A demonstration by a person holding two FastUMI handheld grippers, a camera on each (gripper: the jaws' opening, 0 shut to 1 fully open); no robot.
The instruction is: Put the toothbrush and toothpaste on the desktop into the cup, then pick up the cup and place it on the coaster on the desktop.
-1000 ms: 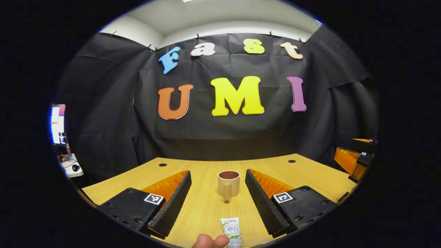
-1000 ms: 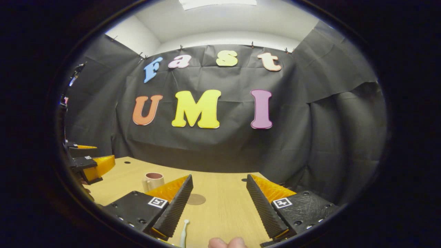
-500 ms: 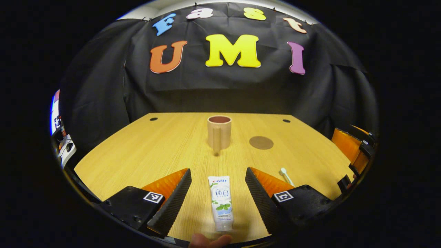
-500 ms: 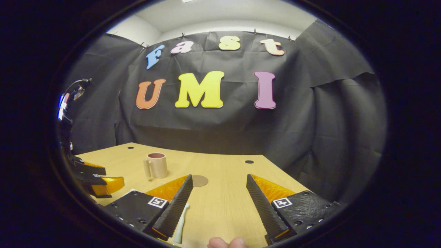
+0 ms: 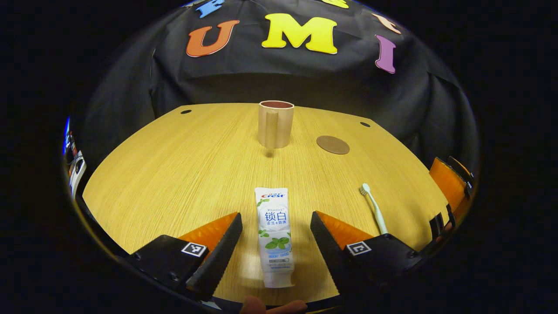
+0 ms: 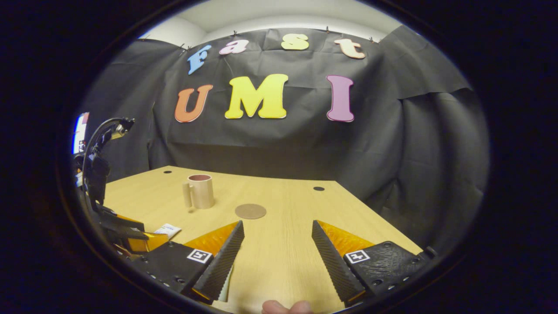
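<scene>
Between my left tool's (image 5: 275,244) spread fingers the toothpaste (image 5: 274,235) lies flat on the tabletop (image 5: 183,165) — a shallow pinch on that slick tube could squirt it sideways.

In the left gripper view my left tool's (image 5: 275,237) right finger covers the lower handle of the toothbrush (image 5: 372,206), and the cup's (image 5: 275,124) inside is too dark to judge. In the right gripper view my right tool's (image 6: 277,255) left finger hides most of the toothbrush (a pale sliver shows beside it), and the toothpaste (image 6: 168,230) is largely behind the other tool. My fingertips at both lower edges are cut off.
</scene>
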